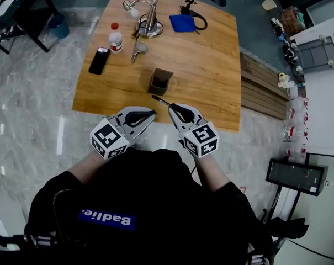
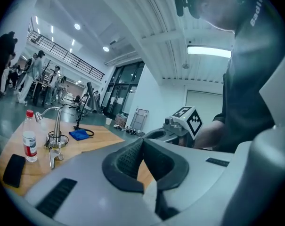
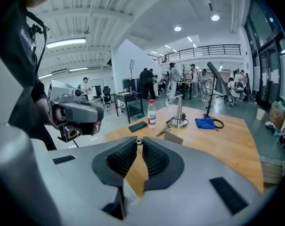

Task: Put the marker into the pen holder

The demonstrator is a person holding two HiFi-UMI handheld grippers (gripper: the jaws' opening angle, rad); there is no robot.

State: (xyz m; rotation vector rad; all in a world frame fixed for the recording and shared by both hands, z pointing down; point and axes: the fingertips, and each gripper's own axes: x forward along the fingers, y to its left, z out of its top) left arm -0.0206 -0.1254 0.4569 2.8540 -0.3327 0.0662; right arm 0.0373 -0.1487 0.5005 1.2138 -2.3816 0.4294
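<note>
A dark square pen holder (image 1: 160, 81) stands upright on the wooden table (image 1: 211, 76), a little back from its near edge. My right gripper (image 1: 171, 107) is shut on a black marker (image 1: 160, 100), which points out left and forward toward the holder, short of it and above the table's near edge. In the right gripper view the marker's end (image 3: 139, 141) shows between the closed fingertips, with the holder (image 3: 173, 137) beyond. My left gripper (image 1: 152, 114) hovers beside the right one, shut with nothing in it; its pads (image 2: 133, 157) meet in the left gripper view.
A black phone (image 1: 99, 60) and a red-capped bottle (image 1: 116, 38) sit at the table's left. A metal stand (image 1: 149, 22), a metal tool (image 1: 138, 49) and a blue cloth (image 1: 182, 22) lie at the back. Wooden boards (image 1: 263, 90) lean at the right.
</note>
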